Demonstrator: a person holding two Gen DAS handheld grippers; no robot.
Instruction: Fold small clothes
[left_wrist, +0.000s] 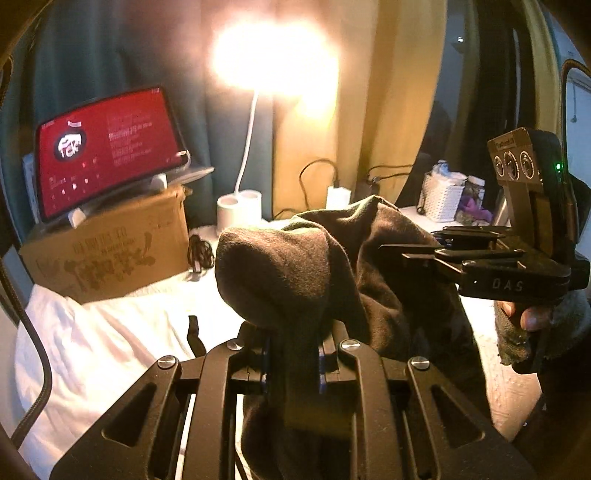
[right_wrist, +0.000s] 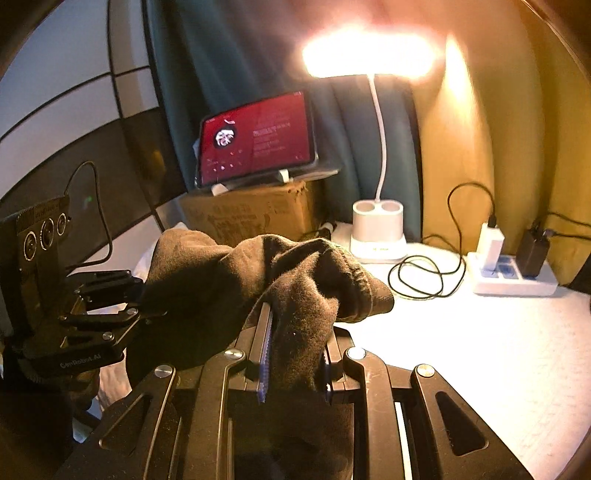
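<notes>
A dark brown sock-like garment (left_wrist: 295, 266) hangs bunched in the air between both grippers, above the white cloth-covered table (left_wrist: 110, 332). My left gripper (left_wrist: 293, 354) is shut on one end of it, the cloth bulging over the fingers. My right gripper (right_wrist: 295, 350) is shut on the other end (right_wrist: 306, 295). In the left wrist view the right gripper (left_wrist: 417, 254) comes in from the right into the cloth. In the right wrist view the left gripper (right_wrist: 147, 314) comes in from the left. The fingertips are hidden by fabric.
A cardboard box (left_wrist: 110, 251) with a red-screened tablet (left_wrist: 107, 147) stands at the back left. A lit white desk lamp (right_wrist: 376, 225), a power strip with chargers (right_wrist: 513, 273) and loose cables (right_wrist: 424, 273) sit at the back. A white basket (left_wrist: 441, 195) stands at the right.
</notes>
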